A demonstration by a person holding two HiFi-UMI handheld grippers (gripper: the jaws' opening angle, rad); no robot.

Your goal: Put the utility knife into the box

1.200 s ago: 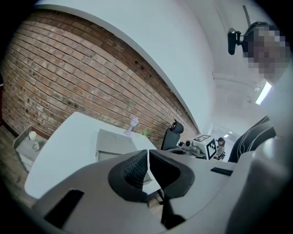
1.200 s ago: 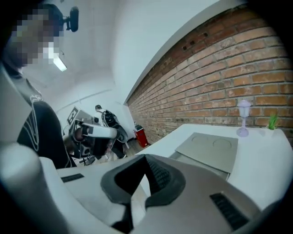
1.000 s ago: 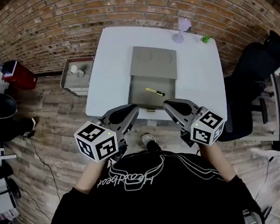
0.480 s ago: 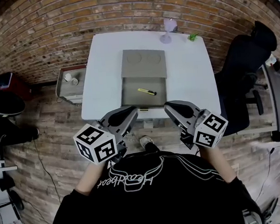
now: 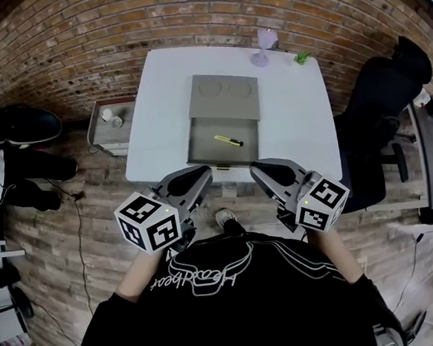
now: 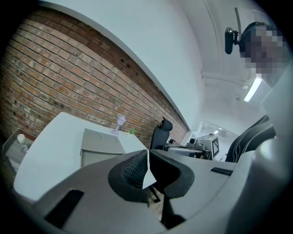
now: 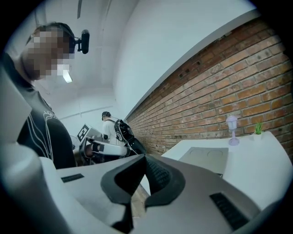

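Note:
An open grey box (image 5: pixel 203 149) lies on the white table (image 5: pixel 294 117), its lid (image 5: pixel 224 97) folded back toward the brick wall. Inside the box lies the yellow utility knife (image 5: pixel 229 140). I hold both grippers close to my body, short of the table's near edge and apart from the box. The left gripper (image 5: pixel 201 174) is shut with nothing between its jaws (image 6: pixel 147 157). My right gripper (image 5: pixel 260 169) is likewise shut and empty (image 7: pixel 145 161). The box (image 6: pixel 98 141) shows beyond the left jaws and the box (image 7: pixel 206 157) beyond the right ones.
A purple stemmed ornament (image 5: pixel 265 47) and a small green plant (image 5: pixel 302 57) stand at the table's far edge. A black office chair (image 5: pixel 381 129) is at the right. A low grey cart (image 5: pixel 112 124) with cups sits left of the table. A person's dark shoes (image 5: pixel 19 128) are at the far left.
Both grippers stay shut in about the same place. The head view has shifted a little, and dark shoes have come into view at the left where a red box stood.

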